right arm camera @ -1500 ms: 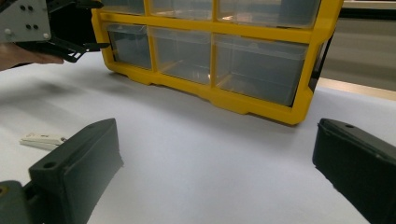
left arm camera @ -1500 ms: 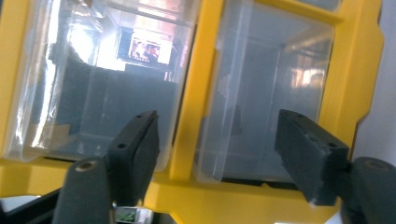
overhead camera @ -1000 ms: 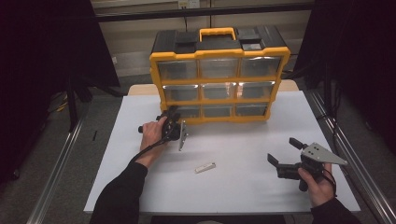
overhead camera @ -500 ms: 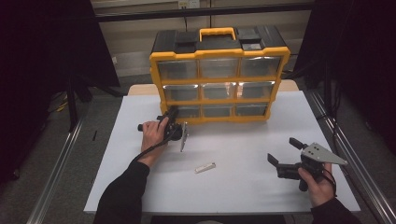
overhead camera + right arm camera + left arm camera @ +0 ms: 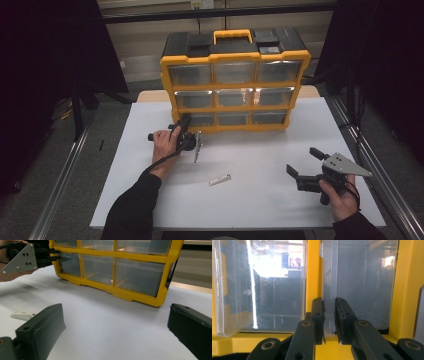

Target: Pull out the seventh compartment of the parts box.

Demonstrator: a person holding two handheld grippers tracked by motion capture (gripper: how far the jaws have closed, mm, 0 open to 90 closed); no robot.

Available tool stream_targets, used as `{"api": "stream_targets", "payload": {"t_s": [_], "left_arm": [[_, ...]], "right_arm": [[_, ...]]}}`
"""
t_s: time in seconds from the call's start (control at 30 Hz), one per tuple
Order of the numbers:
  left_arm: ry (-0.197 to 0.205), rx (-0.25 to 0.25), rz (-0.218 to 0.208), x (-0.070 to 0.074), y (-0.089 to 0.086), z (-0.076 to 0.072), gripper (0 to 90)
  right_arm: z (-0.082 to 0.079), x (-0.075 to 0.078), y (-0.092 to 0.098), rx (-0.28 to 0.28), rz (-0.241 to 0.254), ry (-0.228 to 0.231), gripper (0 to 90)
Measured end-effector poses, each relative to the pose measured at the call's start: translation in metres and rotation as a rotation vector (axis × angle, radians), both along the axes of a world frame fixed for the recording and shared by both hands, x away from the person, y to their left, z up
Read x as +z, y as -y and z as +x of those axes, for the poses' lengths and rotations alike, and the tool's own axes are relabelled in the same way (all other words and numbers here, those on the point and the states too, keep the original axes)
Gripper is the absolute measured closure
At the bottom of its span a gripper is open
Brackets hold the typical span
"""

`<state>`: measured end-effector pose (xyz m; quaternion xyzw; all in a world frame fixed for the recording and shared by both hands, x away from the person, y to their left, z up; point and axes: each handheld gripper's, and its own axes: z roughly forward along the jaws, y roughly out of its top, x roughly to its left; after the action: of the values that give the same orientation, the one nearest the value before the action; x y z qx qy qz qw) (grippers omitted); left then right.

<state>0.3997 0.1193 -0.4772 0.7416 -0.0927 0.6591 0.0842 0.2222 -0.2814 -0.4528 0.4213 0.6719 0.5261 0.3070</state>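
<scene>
Left gripper closer on drawer

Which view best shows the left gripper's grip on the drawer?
Left gripper view: the left gripper has just been closing, jaws pinching the clear drawer's tab. The high view shows it at the organizer's bottom-left drawer; the right gripper view sees it sideways, far off.

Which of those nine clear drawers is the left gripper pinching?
The bottom-left drawer: the left gripper has just been closing on its clear front tab; the other eight are untouched.
</scene>
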Motion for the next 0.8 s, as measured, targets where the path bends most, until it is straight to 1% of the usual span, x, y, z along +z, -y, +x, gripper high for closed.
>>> {"api": "stream_targets", "payload": {"t_s": [0.03, 0.07, 0.1, 0.13, 0.17, 0.2, 0.23, 0.27, 0.3, 0.33, 0.37, 0.43, 0.47, 0.5, 0.53, 0.6, 0.63, 0.67, 0.7, 0.73, 0.77, 0.8], "left_arm": [[-0.001, -0.001, -0.003, 0.0, 0.0, 0.0, 78.9], [0.002, -0.019, -0.019, 0.0, 0.0, 0.001, 78.9], [0.009, -0.008, -0.002, 0.001, 0.0, -0.001, 79.0], [0.012, -0.006, -0.003, 0.001, 0.0, -0.001, 79.1], [-0.009, -0.01, 0.0, 0.002, 0.0, -0.001, 79.1], [-0.016, -0.012, 0.008, 0.003, 0.0, -0.001, 79.0], [-0.01, 0.013, -0.008, 0.003, 0.0, -0.004, 79.0], [0.006, -0.01, -0.014, 0.002, -0.001, -0.003, 79.0], [-0.018, 0.01, -0.011, 0.003, 0.0, -0.005, 78.9], [0.008, -0.018, 0.004, 0.003, -0.001, -0.004, 79.0], [-0.008, -0.017, 0.009, 0.003, -0.001, -0.004, 79.0], [0.002, -0.033, 0.001, 0.004, -0.002, -0.005, 78.9], [0.019, -0.028, -0.005, 0.004, -0.002, -0.007, 78.9], [-0.014, -0.002, -0.013, 0.003, -0.002, -0.008, 78.9], [0.001, -0.026, -0.015, 0.003, -0.003, -0.007, 78.9], [0.0, -0.027, -0.005, 0.004, -0.003, -0.009, 78.8], [-0.012, -0.039, -0.015, 0.003, -0.003, -0.008, 78.8], [-0.012, -0.047, -0.018, 0.003, -0.003, -0.008, 78.8], [0.0, -0.047, -0.04, 0.002, -0.003, -0.009, 78.8], [-0.002, -0.048, -0.042, 0.002, -0.003, -0.01, 78.8], [-0.003, -0.056, -0.053, 0.002, -0.003, -0.009, 78.8], [-0.008, -0.039, -0.057, 0.003, -0.003, -0.01, 78.5]], "right_arm": [[0.0, 0.0, 0.0, 0.0, 0.0, 0.001, 0.6], [0.0, 0.0, 0.0, -0.002, 0.001, 0.001, 0.6], [0.0, 0.0, 0.0, -0.002, 0.0, 0.001, 0.6], [0.0, 0.0, 0.0, -0.002, 0.0, 0.001, 0.6], [0.0, 0.0, 0.0, -0.002, 0.001, 0.001, 0.6], [0.0, 0.0, 0.0, -0.001, 0.0, 0.003, 0.6], [0.0, 0.0, 0.0, -0.001, 0.0, 0.003, 0.6], [0.0, 0.0, 0.0, -0.001, 0.0, 0.003, 0.6], [0.0, 0.0, 0.0, -0.001, 0.001, 0.003, 0.6], [0.0, 0.0, 0.0, -0.003, 0.002, 0.003, 0.6], [0.0, 0.0, 0.0, -0.002, 0.001, 0.002, 0.6], [0.0, 0.0, 0.0, -0.003, 0.0, 0.003, 0.7], [-0.001, 0.0, 0.0, -0.005, 0.001, 0.003, 0.7], [-0.001, 0.0, 0.0, -0.003, 0.001, 0.004, 0.7], [-0.001, 0.0, 0.0, -0.003, 0.001, 0.005, 0.7], [0.0, 0.0, 0.0, -0.003, 0.003, 0.005, 0.6], [-0.001, 0.0, 0.0, -0.002, 0.002, 0.003, 0.7], [-0.001, 0.0, 0.0, -0.001, 0.001, 0.004, 0.6], [-0.001, 0.001, 0.0, -0.002, 0.0, 0.005, 0.6], [-0.001, 0.001, 0.0, -0.001, 0.0, 0.006, 0.6], [-0.001, 0.001, 0.0, 0.003, -0.001, 0.007, 0.7], [-0.001, 0.001, 0.0, -0.001, 0.002, 0.006, 0.6]]}}
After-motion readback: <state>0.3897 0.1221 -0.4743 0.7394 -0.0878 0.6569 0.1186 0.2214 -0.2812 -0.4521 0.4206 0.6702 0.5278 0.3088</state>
